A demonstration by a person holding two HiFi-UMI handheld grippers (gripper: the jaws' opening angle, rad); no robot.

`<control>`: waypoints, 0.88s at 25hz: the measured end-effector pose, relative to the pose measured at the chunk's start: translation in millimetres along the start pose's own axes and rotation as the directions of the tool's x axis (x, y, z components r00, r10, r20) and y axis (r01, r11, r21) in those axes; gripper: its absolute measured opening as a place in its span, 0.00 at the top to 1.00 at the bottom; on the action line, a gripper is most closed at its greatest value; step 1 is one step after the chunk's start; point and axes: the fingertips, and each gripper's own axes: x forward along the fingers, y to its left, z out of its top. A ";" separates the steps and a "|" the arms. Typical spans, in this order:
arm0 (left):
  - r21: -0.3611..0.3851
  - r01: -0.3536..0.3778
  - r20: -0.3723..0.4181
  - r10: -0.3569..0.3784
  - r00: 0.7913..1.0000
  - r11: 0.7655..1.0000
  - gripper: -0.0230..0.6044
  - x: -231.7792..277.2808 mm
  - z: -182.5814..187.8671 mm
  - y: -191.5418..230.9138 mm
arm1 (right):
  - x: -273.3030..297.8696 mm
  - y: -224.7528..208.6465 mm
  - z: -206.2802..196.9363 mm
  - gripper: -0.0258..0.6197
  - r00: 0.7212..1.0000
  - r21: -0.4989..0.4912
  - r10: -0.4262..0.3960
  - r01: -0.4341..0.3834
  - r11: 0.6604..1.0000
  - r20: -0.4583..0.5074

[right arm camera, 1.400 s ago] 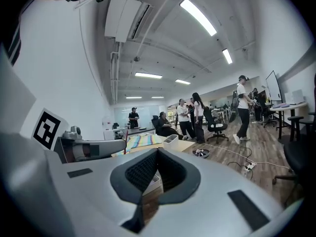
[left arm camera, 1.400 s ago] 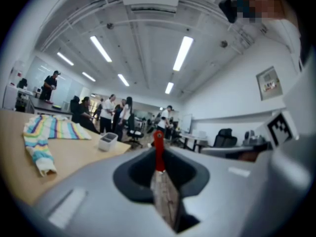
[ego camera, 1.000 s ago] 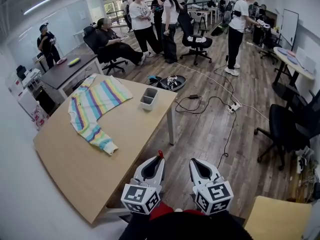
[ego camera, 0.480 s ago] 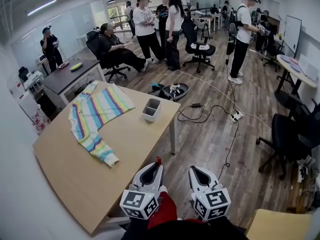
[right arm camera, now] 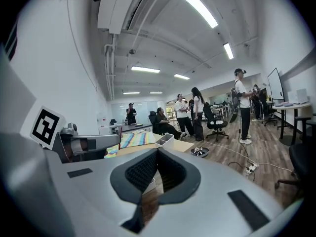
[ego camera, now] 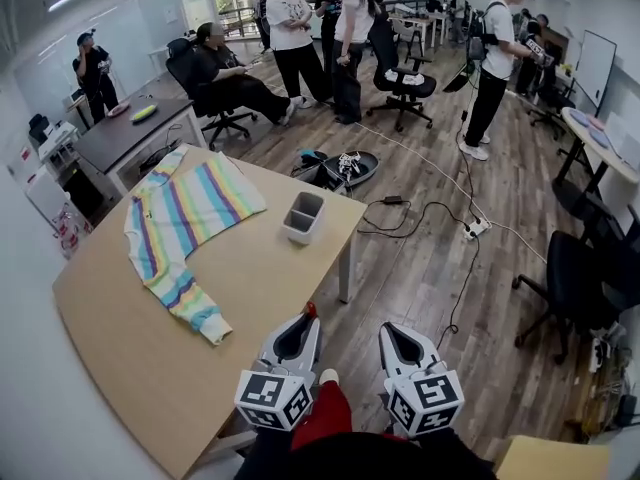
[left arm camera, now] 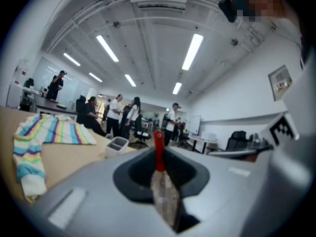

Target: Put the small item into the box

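Red item (left arm camera: 158,149), clamped lengthwise in our left gripper (ego camera: 300,324), points toward the box (ego camera: 296,230) at the table's (ego camera: 150,348) far right corner; right gripper (right arm camera: 157,153) pressed together, empty.

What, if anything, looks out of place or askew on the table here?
A striped sweater lies sprawled on the wooden table, skewed to its edges, one sleeve trailing toward the near side: odd for an office desk. The small grey box sits close to the table's right edge. Nothing looks spilled or damaged.
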 end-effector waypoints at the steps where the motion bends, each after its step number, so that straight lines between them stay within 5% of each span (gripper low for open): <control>1: -0.003 -0.002 -0.004 0.002 1.000 1.000 0.88 4.9 0.4 5.5 | 7.4 -0.7 0.7 0.95 1.000 0.001 0.002 -0.002 1.000 -0.005; 22: -0.028 0.022 -0.040 -0.023 0.999 0.999 0.88 118.5 30.4 111.2 | 158.4 -20.2 36.5 0.95 0.999 0.014 -0.017 0.017 1.000 -0.048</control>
